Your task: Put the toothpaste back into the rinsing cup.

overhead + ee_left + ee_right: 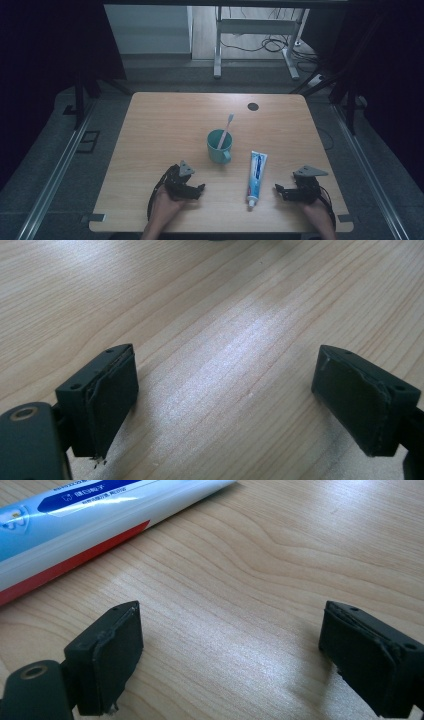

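The toothpaste tube lies flat on the wooden desk, with its cap toward the near edge, between the two grippers and closer to the right one. Just beside it, on the far left, stands a teal mug with the handle toward the near side. Inside the mug a toothbrush leans, with its head up and tilted to the right.

The right gripper rests low over the desk near the tube's cap, released, with its jaws wide apart and nothing between them. In the right gripper view the tube crosses the upper left corner; its ends are cut off by the frame, and the print on it is too small to read. The left gripper is also released, near the front edge and below the mug. In the left gripper view there is bare wood grain between the jaws.

A small dark round spot is on the far part of the desk; what it is I cannot tell.
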Motion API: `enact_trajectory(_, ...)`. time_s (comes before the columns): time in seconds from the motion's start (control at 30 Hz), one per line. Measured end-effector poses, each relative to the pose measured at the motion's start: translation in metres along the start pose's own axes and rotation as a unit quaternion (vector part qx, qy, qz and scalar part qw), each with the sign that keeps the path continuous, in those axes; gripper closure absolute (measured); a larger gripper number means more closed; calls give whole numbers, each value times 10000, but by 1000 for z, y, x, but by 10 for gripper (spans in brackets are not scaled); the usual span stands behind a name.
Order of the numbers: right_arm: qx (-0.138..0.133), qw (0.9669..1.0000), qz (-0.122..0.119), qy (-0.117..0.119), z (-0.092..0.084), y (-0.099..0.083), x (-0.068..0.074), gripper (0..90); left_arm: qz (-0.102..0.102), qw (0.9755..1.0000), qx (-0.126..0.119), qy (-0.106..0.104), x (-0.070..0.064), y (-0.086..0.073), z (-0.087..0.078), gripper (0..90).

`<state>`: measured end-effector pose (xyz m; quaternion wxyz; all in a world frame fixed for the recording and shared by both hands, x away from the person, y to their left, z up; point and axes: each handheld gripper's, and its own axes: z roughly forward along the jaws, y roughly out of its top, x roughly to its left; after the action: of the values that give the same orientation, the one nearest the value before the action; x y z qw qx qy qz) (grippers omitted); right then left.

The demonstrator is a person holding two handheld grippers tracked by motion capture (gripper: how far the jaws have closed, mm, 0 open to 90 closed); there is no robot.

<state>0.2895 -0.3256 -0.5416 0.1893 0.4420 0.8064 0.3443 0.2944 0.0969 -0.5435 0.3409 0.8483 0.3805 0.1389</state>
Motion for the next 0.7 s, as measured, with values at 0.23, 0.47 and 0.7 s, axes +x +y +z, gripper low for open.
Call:
enact_trajectory(0.23,-29,10000,-28,38,-1,0,0,137,0,10000,-1,8,0,0,0,116)
enact_trajectory(0.47,75,9999,-41,64,-3,1,1,149,-8,10000,-6,11,0,0,0,117)
enact_trajectory(0.7,231,9989,168,377,-6,6,5,151,-9,10000,-7,13,0,0,0,117)
